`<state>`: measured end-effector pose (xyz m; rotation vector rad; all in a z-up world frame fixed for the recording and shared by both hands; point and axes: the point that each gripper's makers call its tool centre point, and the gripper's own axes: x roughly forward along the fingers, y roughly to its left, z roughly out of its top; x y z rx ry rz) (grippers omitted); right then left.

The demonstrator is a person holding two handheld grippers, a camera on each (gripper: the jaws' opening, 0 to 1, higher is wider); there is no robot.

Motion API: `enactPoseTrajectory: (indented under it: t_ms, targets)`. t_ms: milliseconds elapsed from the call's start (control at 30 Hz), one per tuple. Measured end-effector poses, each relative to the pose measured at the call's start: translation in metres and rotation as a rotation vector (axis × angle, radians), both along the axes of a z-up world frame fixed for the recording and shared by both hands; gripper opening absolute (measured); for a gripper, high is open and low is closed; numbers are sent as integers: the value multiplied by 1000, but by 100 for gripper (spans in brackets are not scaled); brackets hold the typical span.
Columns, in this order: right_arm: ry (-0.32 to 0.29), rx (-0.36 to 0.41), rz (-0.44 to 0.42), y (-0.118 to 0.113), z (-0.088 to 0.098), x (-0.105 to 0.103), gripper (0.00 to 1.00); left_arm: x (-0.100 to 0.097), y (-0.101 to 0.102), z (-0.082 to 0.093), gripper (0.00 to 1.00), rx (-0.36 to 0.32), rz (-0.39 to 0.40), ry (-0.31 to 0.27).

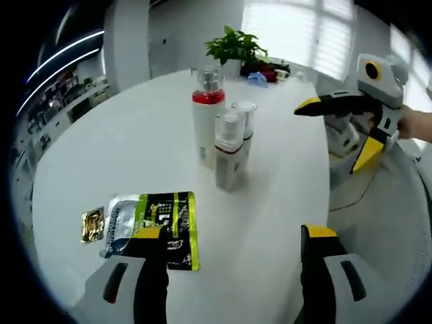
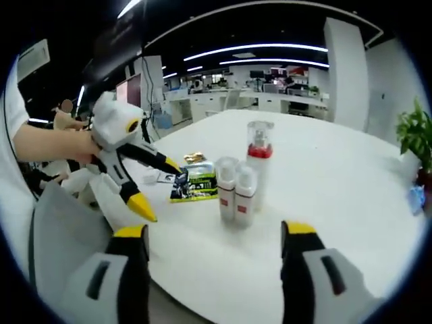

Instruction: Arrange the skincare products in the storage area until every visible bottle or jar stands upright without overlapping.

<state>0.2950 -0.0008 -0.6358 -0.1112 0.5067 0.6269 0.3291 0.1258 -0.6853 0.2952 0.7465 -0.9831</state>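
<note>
1. Three skincare bottles are being seen standing upright in a tight cluster near the middle of the white bench (image 1: 94, 155): a tall red-collared bottle (image 1: 207, 121), and two shorter white bottles with clear caps, the nearer short bottle (image 1: 228, 154) and the farther short bottle (image 1: 244, 128).
2. The long axes of all three are being kept vertical; none is lying down. In the right gripper view the same tall bottle (image 2: 258, 165) is standing just behind the two short ones (image 2: 226, 187) (image 2: 246, 196).
3. The cluster is being faced straight ahead by the left tongs (image 1: 236, 236), slightly up the view from their gap, with bare bench between. The left tongs are being held released, jaws wide apart and nothing between them.
4. The right tongs (image 2: 214, 236) are likewise being held spread and empty; the bottles are lying ahead between their jaws. In the left gripper view these same tongs (image 1: 341, 135) are hovering to the right of the cluster, also apart from it.
5. Neither pair is judged clearly nearer to the cluster.
6. A flat sachet (image 1: 158, 219) is lying just ahead of the left jaw, with a small gold packet (image 1: 92, 225) beside it.
7. Whether the bottles are touching one another cannot be told; they are overlapping in both views. Their labels are too small to be read.
</note>
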Motion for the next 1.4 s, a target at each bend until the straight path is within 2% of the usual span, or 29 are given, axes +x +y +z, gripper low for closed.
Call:
enactPoseTrajectory:
  t_ms: [400,567,1033,1400]
  targets:
    - [13,16,8,-6,3,-12,90,-20,32,10,85,-36,144,29]
    - [12,20,14,-6,5,-14,93,-27,50,15,86,-53,229,36]
    - [25,24,29,-7,8,-26,99,-51,76,29,91,-82,331,29]
    - [22,35,14,-9,10,-27,99,-61,94,28,91,-82,399,43]
